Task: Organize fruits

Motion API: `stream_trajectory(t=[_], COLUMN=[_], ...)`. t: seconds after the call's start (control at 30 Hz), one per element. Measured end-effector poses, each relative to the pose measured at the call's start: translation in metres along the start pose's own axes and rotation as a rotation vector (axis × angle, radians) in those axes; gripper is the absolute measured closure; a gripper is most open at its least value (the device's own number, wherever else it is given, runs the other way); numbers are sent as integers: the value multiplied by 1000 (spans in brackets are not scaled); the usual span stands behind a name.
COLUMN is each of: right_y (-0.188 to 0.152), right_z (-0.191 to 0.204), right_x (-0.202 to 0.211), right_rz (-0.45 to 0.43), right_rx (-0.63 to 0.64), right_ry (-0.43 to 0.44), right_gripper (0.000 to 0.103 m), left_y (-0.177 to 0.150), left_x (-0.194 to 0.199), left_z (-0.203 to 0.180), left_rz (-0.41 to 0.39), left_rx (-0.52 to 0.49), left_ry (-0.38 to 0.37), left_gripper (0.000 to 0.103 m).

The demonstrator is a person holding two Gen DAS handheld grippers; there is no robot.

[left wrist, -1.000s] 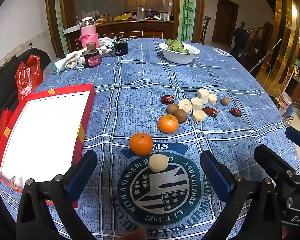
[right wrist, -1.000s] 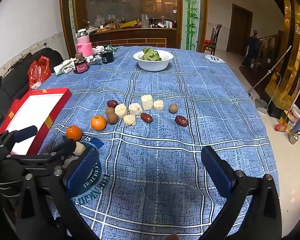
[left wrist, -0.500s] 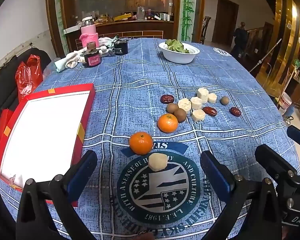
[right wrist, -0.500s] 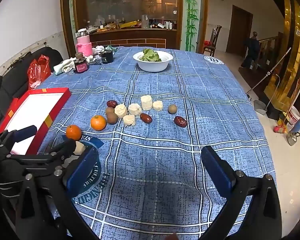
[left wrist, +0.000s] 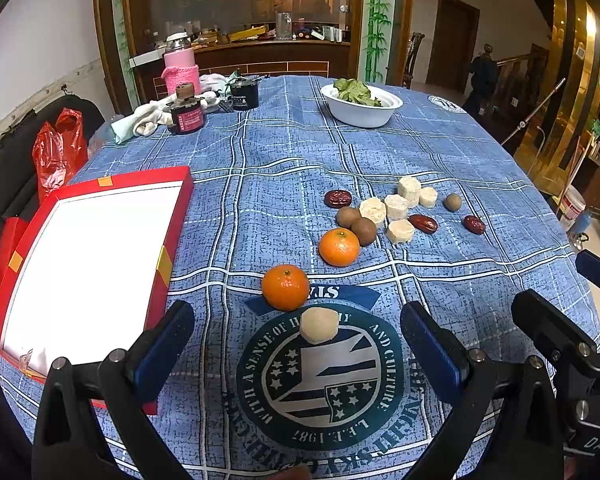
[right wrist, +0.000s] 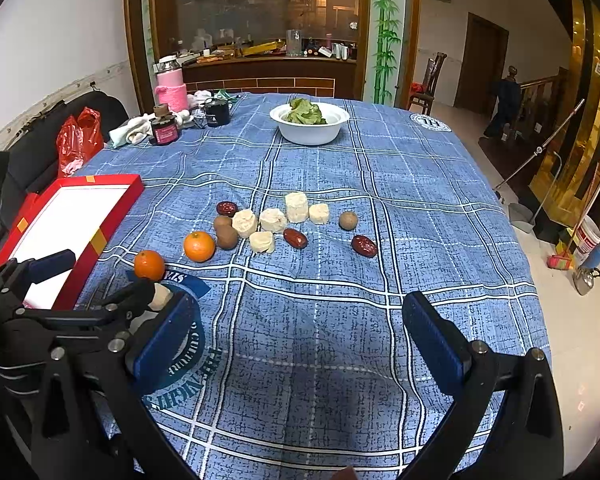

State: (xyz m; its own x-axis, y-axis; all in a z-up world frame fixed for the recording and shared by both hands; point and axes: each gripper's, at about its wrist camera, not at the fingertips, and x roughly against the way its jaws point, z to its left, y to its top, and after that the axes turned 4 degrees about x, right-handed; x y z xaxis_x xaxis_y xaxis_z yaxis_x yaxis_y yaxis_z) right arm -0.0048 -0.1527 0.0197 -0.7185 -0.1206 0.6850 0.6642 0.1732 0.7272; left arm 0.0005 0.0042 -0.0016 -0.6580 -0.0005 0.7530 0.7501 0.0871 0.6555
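My left gripper (left wrist: 296,352) is open and empty, just behind a pale round piece (left wrist: 319,325) on the blue cloth. A near orange (left wrist: 285,287) lies just beyond it, a second orange (left wrist: 339,246) farther on. Past that sit brown kiwis (left wrist: 363,231), several pale pieces (left wrist: 396,207) and red dates (left wrist: 423,223). A red box with a white inside (left wrist: 80,256) lies to the left. My right gripper (right wrist: 296,344) is open and empty over bare cloth, right of the left gripper (right wrist: 112,312). The fruit group (right wrist: 272,220) lies ahead of it.
A white bowl of greens (left wrist: 361,103) stands at the far side. A pink bottle (left wrist: 181,66), dark jars (left wrist: 186,114) and cloths (left wrist: 144,118) crowd the far left corner. A red bag (left wrist: 58,148) lies on a black chair left. The table edge (right wrist: 540,320) drops off right.
Both views have shifted very slightly; the fruits hold their places on the cloth and both grippers stay open.
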Motion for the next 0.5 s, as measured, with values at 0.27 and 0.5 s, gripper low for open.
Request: stream_trajectory(t=[0.27,0.5], right_y=[0,0], right_z=[0,1], right_x=[0,0], right_rz=[-2,-3], right_rx=[2,2], right_ry=[1,3], right_gripper=[0,0], left_y=[0,0], left_x=[0,0], left_z=[0,0], left_rz=[1,0], left_rx=[-2,1], left_ry=[1,2], left_gripper=[0,0])
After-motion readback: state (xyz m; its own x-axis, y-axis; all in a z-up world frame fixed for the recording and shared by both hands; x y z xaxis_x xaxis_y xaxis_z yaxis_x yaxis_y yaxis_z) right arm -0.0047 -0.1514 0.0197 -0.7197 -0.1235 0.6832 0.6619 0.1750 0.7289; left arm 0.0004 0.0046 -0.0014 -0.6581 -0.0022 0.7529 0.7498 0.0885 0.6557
